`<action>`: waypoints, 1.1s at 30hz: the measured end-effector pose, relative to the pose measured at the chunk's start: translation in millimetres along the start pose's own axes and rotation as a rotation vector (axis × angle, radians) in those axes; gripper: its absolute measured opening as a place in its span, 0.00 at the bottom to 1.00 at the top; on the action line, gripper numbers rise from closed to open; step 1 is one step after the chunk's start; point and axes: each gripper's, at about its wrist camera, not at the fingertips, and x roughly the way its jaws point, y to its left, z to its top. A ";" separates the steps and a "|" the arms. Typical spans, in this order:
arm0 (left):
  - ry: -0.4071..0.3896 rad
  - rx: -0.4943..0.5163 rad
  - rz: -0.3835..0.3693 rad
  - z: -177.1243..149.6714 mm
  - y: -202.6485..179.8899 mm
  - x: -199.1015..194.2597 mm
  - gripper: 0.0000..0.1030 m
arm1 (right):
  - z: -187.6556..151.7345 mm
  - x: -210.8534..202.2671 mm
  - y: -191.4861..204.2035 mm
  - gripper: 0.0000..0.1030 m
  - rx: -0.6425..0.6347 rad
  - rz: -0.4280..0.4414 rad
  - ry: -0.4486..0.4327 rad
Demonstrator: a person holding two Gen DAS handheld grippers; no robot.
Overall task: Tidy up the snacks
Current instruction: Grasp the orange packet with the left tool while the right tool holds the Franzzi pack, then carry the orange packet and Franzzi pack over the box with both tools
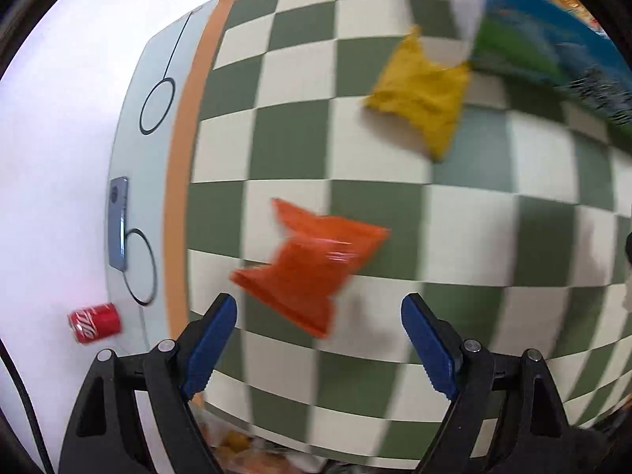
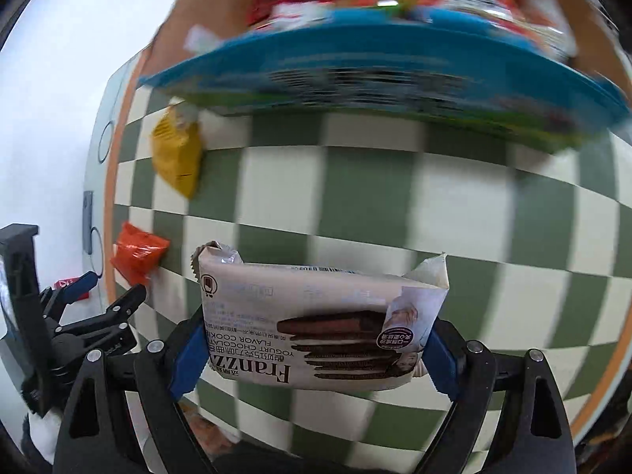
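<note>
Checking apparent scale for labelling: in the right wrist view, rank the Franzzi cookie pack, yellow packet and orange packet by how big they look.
1. Franzzi cookie pack, though nearness inflates it.
2. Yellow packet.
3. Orange packet, slightly smaller.

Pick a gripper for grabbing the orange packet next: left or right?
Left. The left gripper is open and empty, with the orange packet lying just ahead between its fingers on the checkered cloth. The right gripper is shut on the Franzzi cookie pack.
</note>
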 end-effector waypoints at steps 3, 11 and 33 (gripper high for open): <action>0.001 0.045 0.001 6.8 11.7 10.8 0.83 | 5.2 13.9 34.7 0.90 -0.013 0.017 0.023; 0.065 0.216 -0.075 22.0 -3.2 44.2 0.83 | 15.1 38.8 74.0 0.90 -0.057 -0.012 0.052; 0.105 0.081 -0.248 20.2 15.9 75.8 0.48 | 15.7 56.6 72.4 0.90 -0.016 -0.038 0.067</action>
